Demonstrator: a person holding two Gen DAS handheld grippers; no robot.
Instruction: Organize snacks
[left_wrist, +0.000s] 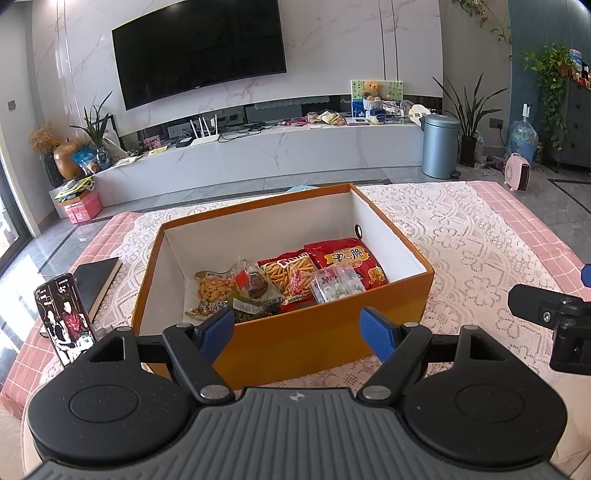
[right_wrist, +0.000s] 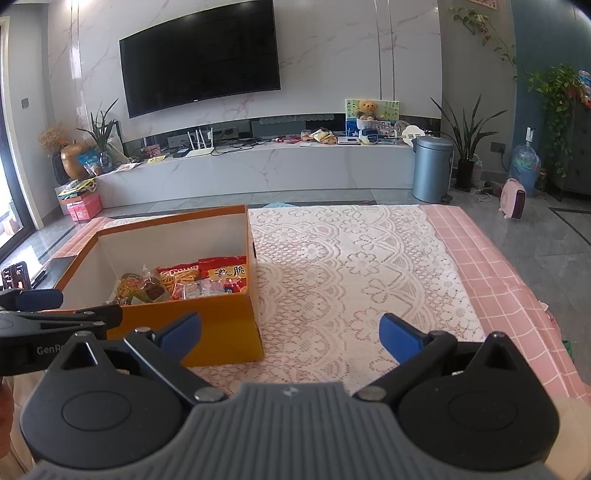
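Note:
An orange cardboard box (left_wrist: 317, 343) with a white inside stands on the lace-covered table. Several snack packets lie in it: a red packet with yellow characters (left_wrist: 351, 260), a red bag of stick snacks (left_wrist: 291, 275), a clear pack (left_wrist: 334, 286) and darker packets at the left. My left gripper (left_wrist: 297, 332) hangs open just in front of the box's near wall, nothing between its blue fingers. In the right wrist view the box (right_wrist: 221, 325) sits at the left, and my right gripper (right_wrist: 290, 332) is open and empty over bare lace beside it.
A phone (left_wrist: 64, 317) stands upright at the table's left, next to a black book (left_wrist: 98, 280). The lace cloth (right_wrist: 351, 277) spreads right of the box, with pink checked cloth (right_wrist: 491, 266) at the edges. Beyond are a TV console, a grey bin (right_wrist: 430, 170) and plants.

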